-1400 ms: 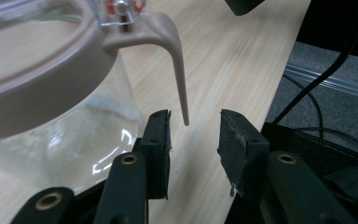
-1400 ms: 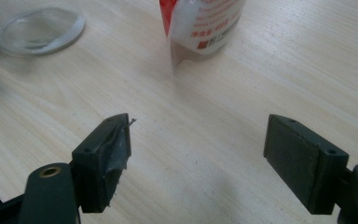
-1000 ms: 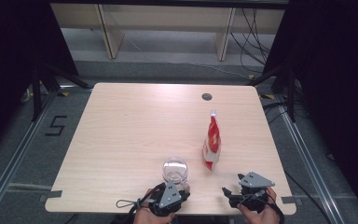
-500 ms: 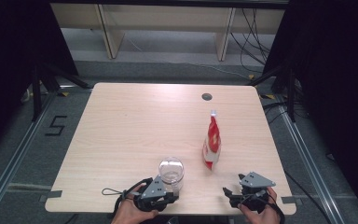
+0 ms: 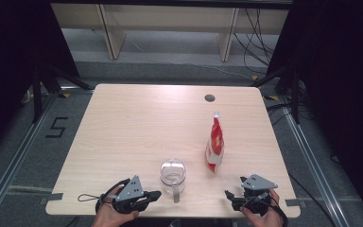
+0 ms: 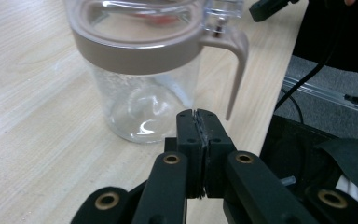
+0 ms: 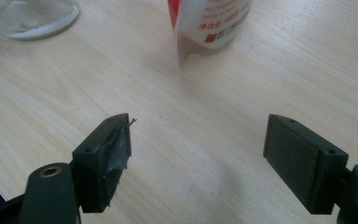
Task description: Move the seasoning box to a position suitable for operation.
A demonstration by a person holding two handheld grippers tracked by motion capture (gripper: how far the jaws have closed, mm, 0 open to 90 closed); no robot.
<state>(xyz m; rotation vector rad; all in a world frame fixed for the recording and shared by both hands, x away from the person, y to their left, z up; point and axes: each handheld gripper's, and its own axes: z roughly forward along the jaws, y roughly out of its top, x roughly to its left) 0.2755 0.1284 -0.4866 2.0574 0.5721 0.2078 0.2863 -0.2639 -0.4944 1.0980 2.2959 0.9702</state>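
A clear glass jug [image 5: 172, 173] with a taupe plastic collar and handle [image 6: 235, 60] stood upright near the front edge of the wooden worktop [image 5: 137, 127]. The left hand-held gripper [image 5: 153, 194] lay just to the jug's left, jaws pressed together on nothing, tips close to the handle without touching it. A red-and-white pouch [image 5: 215, 144] stood upright just to the right of the jug and slightly farther back, apart from it. The right hand-held gripper [image 5: 228, 194] rested at the front right of the worktop with jaws spread wide and bare wood between them, the pouch [image 7: 209, 23] ahead.
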